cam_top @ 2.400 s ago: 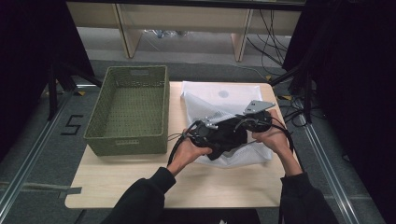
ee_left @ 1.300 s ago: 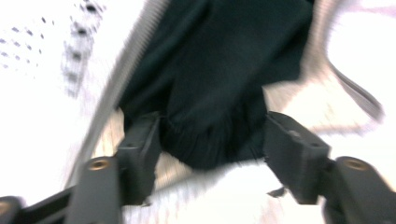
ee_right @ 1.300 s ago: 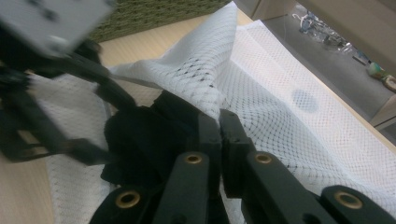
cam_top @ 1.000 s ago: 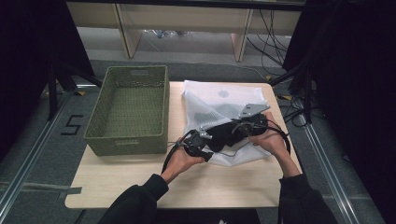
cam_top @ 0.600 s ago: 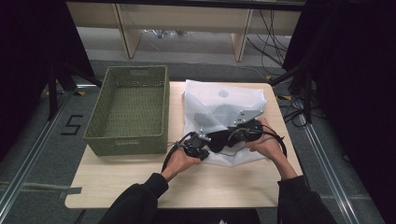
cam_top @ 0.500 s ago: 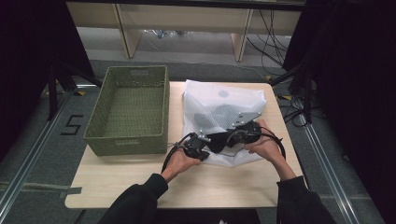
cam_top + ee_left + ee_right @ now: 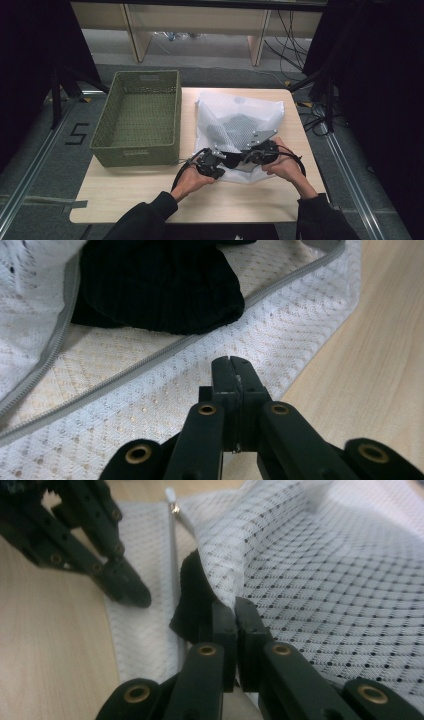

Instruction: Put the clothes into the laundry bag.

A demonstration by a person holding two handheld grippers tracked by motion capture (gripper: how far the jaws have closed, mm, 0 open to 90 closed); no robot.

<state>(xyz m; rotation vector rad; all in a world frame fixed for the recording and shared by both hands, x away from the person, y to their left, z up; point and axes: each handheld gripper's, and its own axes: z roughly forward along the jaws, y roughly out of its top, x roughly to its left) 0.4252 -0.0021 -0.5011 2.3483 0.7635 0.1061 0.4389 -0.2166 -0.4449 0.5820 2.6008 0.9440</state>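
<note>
A white mesh zip bag (image 7: 240, 107) lies on the table with a black garment (image 7: 160, 285) in its mouth. My right gripper (image 7: 234, 607) is shut on the bag's upper mesh layer (image 7: 350, 580) and holds it up over the garment (image 7: 192, 600). My left gripper (image 7: 231, 362) has just been closing and is now shut. Its tip rests on the bag's lower layer (image 7: 125, 405) beside the grey zip (image 7: 150, 362), and no fabric shows plainly between its jaws. From the right gripper view, the left gripper (image 7: 131, 594) sits just left of the zip (image 7: 172, 555). In the high view both grippers, left (image 7: 221, 167) and right (image 7: 248, 157), meet at the bag's near edge.
An olive woven basket (image 7: 135, 155) stands on the left half of the wooden table (image 7: 150, 200), its inside bare. Bare tabletop runs along the near edge in front of both hands. Cables and table legs lie on the floor beyond the far edge.
The right gripper has sunk and come toward the near edge, bringing the bag's upper layer down with it. The left hand has barely shifted.
</note>
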